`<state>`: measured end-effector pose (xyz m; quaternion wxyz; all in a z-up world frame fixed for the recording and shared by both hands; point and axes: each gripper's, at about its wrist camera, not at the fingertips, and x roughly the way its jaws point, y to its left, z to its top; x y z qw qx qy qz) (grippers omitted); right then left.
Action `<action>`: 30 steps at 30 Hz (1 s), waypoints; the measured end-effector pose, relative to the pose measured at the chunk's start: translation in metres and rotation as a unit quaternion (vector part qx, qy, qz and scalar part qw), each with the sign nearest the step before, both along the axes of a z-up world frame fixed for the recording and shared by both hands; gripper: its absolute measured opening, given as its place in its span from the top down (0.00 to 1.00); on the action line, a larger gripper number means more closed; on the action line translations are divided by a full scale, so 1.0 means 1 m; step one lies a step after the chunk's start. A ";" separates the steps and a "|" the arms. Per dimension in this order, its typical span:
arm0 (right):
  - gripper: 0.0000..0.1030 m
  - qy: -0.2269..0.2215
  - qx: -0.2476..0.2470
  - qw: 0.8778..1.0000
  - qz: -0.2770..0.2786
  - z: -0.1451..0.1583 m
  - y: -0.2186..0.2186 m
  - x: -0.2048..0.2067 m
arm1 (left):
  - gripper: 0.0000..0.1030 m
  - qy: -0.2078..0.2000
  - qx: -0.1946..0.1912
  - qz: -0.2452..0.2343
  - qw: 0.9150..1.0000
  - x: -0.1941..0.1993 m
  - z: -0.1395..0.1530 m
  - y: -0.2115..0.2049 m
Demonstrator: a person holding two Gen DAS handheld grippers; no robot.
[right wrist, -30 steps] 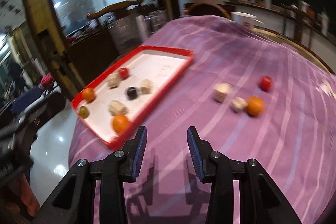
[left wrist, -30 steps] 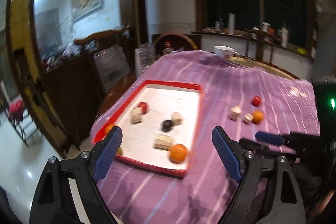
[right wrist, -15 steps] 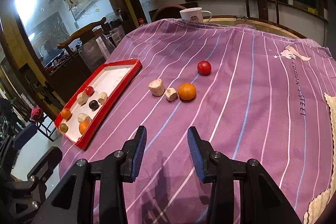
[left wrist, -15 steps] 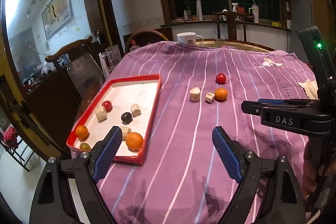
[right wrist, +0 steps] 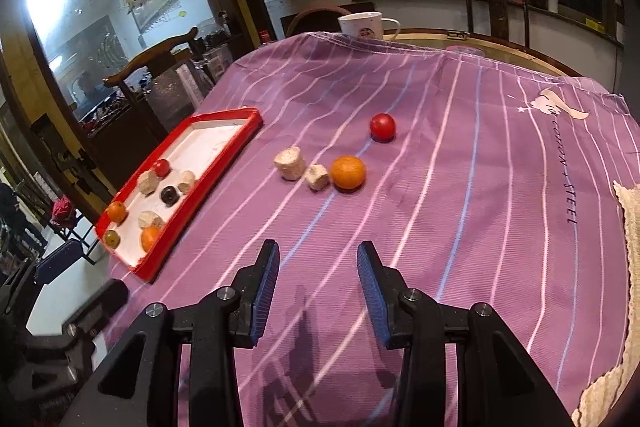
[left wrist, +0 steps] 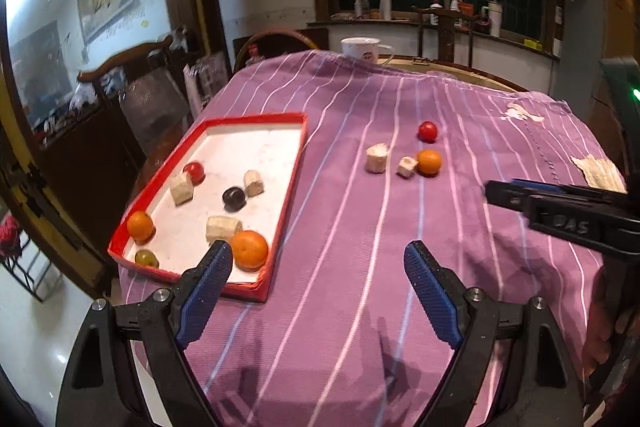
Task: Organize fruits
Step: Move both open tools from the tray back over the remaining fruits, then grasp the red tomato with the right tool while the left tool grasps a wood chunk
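Observation:
A red-rimmed white tray (left wrist: 296, 163) (right wrist: 224, 155) lies at the left of the purple striped cloth and holds several fruits, among them an orange (left wrist: 249, 249). Loose on the cloth lie an orange (right wrist: 348, 172) (left wrist: 429, 161), a red fruit (right wrist: 382, 126) (left wrist: 427, 131) and two pale chunks (right wrist: 289, 163) (right wrist: 318, 177). My left gripper (left wrist: 316, 287) is open and empty above the cloth near the tray's near corner. My right gripper (right wrist: 318, 287) is open and empty, short of the loose fruits; it also shows in the left wrist view (left wrist: 560, 211).
A white mug (right wrist: 362, 23) stands at the table's far edge. A beige crocheted mat (right wrist: 628, 227) lies at the right edge. Wooden chairs (right wrist: 160, 59) and a cabinet stand left of the table. The cloth edge drops off just below the tray.
Both views have swung over the table. The right gripper has moved closer to the loose fruits and its jaws have opened wider. The left gripper stays open.

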<state>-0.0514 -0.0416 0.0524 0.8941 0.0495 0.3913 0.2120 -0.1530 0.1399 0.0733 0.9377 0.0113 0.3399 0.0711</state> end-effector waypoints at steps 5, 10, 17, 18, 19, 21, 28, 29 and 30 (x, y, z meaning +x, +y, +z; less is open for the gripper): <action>0.57 0.009 -0.006 1.000 -0.027 -0.007 -0.015 0.018 | 0.15 0.013 -0.053 0.032 0.998 0.007 -0.010 0.031; 0.57 0.005 -0.016 0.999 -0.028 -0.007 -0.005 0.045 | 0.15 0.006 -0.065 0.024 0.998 0.009 -0.015 0.031; 0.57 -0.019 -0.047 0.998 -0.047 -0.004 0.023 0.109 | 0.15 -0.002 -0.060 -0.004 0.998 0.014 -0.018 0.025; 0.57 -0.021 -0.061 0.997 -0.049 -0.007 0.027 0.117 | 0.15 -0.003 -0.063 -0.007 0.998 0.015 -0.018 0.026; 0.57 -0.020 -0.078 0.995 -0.051 -0.010 0.031 0.127 | 0.15 -0.003 -0.066 -0.010 0.998 0.017 -0.018 0.027; 0.57 -0.017 -0.110 0.992 -0.055 -0.019 0.039 0.146 | 0.15 -0.002 -0.070 -0.012 0.997 0.020 -0.019 0.030; 0.58 -0.007 -0.141 0.989 -0.044 -0.040 0.047 0.178 | 0.15 0.015 -0.092 -0.016 0.996 0.040 -0.023 0.041; 0.58 -0.005 -0.133 0.990 -0.045 -0.041 0.045 0.179 | 0.15 0.018 -0.092 -0.020 0.995 0.045 -0.023 0.041; 0.62 -0.003 -0.127 0.991 -0.046 -0.041 0.044 0.181 | 0.15 0.021 -0.092 -0.023 0.995 0.050 -0.023 0.040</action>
